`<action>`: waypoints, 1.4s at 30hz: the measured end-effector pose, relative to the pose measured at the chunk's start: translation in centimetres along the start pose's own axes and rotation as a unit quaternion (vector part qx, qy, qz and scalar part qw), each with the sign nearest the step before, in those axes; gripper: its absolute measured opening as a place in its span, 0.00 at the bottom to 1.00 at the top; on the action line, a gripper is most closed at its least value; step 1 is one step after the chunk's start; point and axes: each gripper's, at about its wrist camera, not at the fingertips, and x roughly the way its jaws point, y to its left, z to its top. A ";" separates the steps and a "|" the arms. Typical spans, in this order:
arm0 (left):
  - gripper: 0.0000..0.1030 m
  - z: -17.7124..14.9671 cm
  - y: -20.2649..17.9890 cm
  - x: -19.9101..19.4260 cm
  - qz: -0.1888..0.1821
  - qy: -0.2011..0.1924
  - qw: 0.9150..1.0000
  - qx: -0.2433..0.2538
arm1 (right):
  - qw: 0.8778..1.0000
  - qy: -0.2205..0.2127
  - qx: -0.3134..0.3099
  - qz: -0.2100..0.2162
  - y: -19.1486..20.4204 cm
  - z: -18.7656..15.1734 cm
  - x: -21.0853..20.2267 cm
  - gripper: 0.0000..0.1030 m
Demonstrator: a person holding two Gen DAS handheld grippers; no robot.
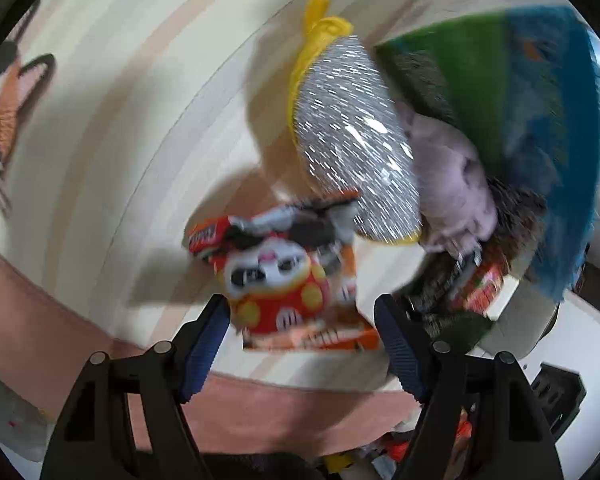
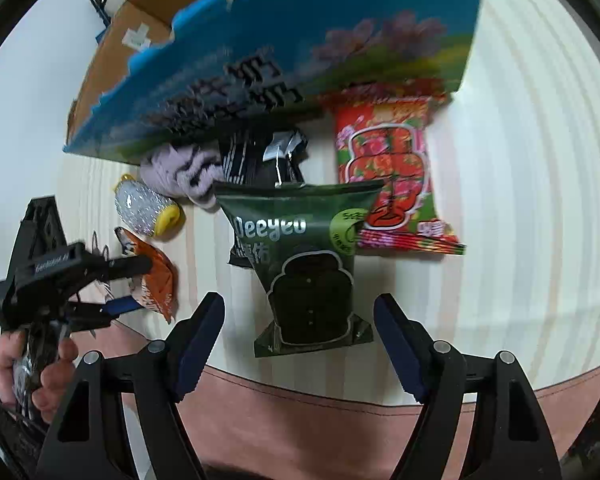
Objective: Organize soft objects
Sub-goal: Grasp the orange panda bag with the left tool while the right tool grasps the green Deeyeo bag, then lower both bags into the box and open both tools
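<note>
Left gripper [image 1: 300, 320]: fingers spread wide, nothing pinched. One orange snack packet [image 1: 284, 280] printed with a cartoon face lies between the two fingertips at lower centre of the left view, close to the left pad; whether it touches either pad cannot be told through the blur. In the right view this same gripper [image 2: 134, 284] enters from the left edge with the packet [image 2: 158, 280] between its open fingers, held by one hand [image 2: 32, 364] at lower left.

Right gripper [image 2: 300, 320]: fingers spread wide, nothing pinched. One dark green pouch [image 2: 304, 264] lies flat between and just beyond the fingertips at centre of the right view, clear of both pads.

Further items, counted:
- One silver scrubber [image 1: 352, 140] with a yellow edge, upper centre of the left view, just above the orange packet; seen again at left of centre in the right view [image 2: 144, 208].
- One pale purple cloth [image 2: 180, 172], beside the scrubber, partly under the box.
- One black packet [image 2: 260, 156], behind the green pouch, upper edge under the box.
- One red flowered packet [image 2: 388, 168], right of the green pouch and overlapped by its corner.
- One blue and green box [image 2: 280, 48], across the top of the right view, its open cardboard inside showing at upper left.

All rest on a cream striped table [image 2: 520, 200] with a pink border along its near edge.
</note>
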 end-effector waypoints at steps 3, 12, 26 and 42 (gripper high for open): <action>0.57 0.4 0.1 0.4 0.005 -0.010 1.000 -0.006 | 1.000 0.011 -0.002 0.001 0.2 0.3 1.0 0.63; 0.45 -3.3 -3.1 0.6 0.186 -0.047 0.968 0.161 | 0.999 0.046 -0.019 -0.014 0.5 -1.6 0.3 0.36; 0.45 -10.1 -6.4 5.8 0.294 -0.096 0.914 0.261 | 0.981 0.122 -0.032 -0.148 -0.4 -7.7 4.2 0.37; 0.42 -8.8 -20.8 -13.8 0.143 -0.184 0.899 0.370 | 0.994 -0.057 -0.092 -0.030 7.4 4.3 -18.6 0.34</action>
